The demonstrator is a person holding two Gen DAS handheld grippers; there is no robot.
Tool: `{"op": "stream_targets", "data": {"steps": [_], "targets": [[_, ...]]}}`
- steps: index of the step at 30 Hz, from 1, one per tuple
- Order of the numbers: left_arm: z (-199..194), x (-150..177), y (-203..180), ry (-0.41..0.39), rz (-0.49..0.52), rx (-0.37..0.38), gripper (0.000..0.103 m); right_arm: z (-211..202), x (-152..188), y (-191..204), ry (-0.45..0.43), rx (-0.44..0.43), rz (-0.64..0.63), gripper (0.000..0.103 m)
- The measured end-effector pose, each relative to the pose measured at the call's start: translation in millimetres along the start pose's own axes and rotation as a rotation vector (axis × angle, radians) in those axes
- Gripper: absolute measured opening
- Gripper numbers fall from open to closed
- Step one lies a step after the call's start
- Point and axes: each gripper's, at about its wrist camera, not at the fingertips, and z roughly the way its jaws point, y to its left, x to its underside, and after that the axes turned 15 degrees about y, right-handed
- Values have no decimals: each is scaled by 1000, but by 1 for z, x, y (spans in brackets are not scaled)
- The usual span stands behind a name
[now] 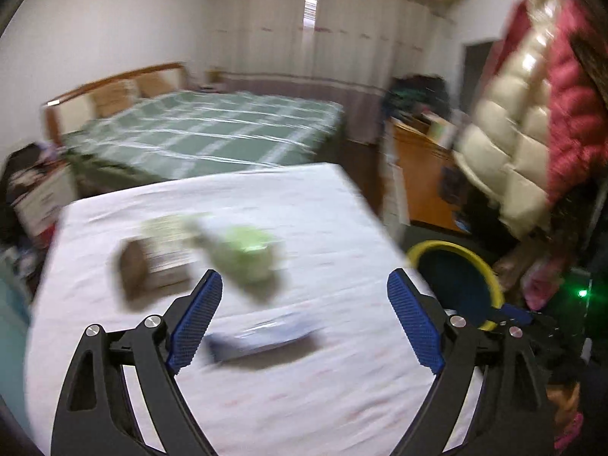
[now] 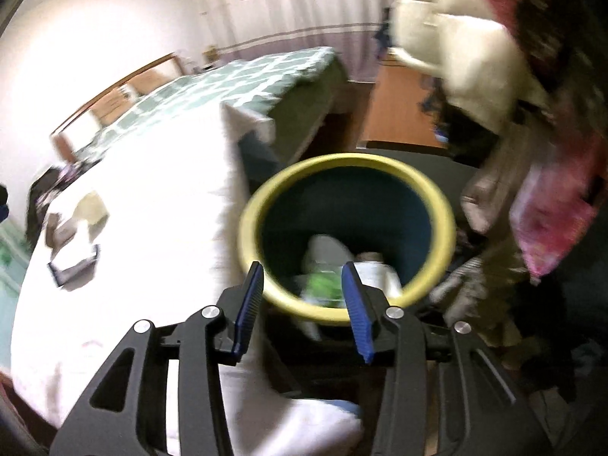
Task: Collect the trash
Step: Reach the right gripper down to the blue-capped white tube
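My left gripper (image 1: 304, 275) hangs wide open over a table with a white cloth (image 1: 304, 205), nothing between its blue pads. Blurred trash lies ahead of it: a green packet (image 1: 247, 262), a pale box-like piece (image 1: 167, 243), a brown lump (image 1: 133, 269) and a blue-and-white wrapper (image 1: 266, 334) nearest the fingers. A dark bin with a yellow rim (image 1: 490, 277) stands off the table's right edge. My right gripper (image 2: 302, 268) is above that bin (image 2: 437, 205), jaws partly apart and empty. Inside the bin lie a green-and-white wrapper (image 2: 323, 285) and white scraps (image 2: 330, 250).
A bed with a green checked cover (image 1: 212, 129) stands behind the table. Cream (image 1: 505, 133) and red (image 1: 573, 106) padded jackets hang at the right, close above the bin. A wooden cabinet (image 1: 421, 174) stands by the far right wall. Clutter sits off the table's left edge (image 1: 34, 197).
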Motion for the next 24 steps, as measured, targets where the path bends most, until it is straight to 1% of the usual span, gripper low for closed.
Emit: {"op": "stream_targets", "data": {"steps": [2,4,6,8,10,12,16,21,24], "targets": [[-18,17,36,-16,-60,-62,88,4,-4,29,13,-34,-53,42],[-29,31,63,-23,-111,-95,88,11,-7,58,33,-75,-108,42],[-37,42,86,-23,-153,-112,88,19,-9,92,60,-109,-170,42],[-44,55,113,-26,-202,-118,88,26,-11,121,78,-115,-226,42],[-48,63,128,-30,-226,-116,88,34,-12,147,96,-116,-271,42],[-48,70,136,-32,-241,-107,88,43,-15,172,109,-91,-315,42],[-43,77,148,-27,-257,-88,88,60,-19,198,134,-39,-355,42],[-38,85,163,-13,-276,-73,88,84,-24,210,165,19,-357,42],[-36,87,171,-11,-288,-73,88,95,-33,220,161,49,-358,42]]}}
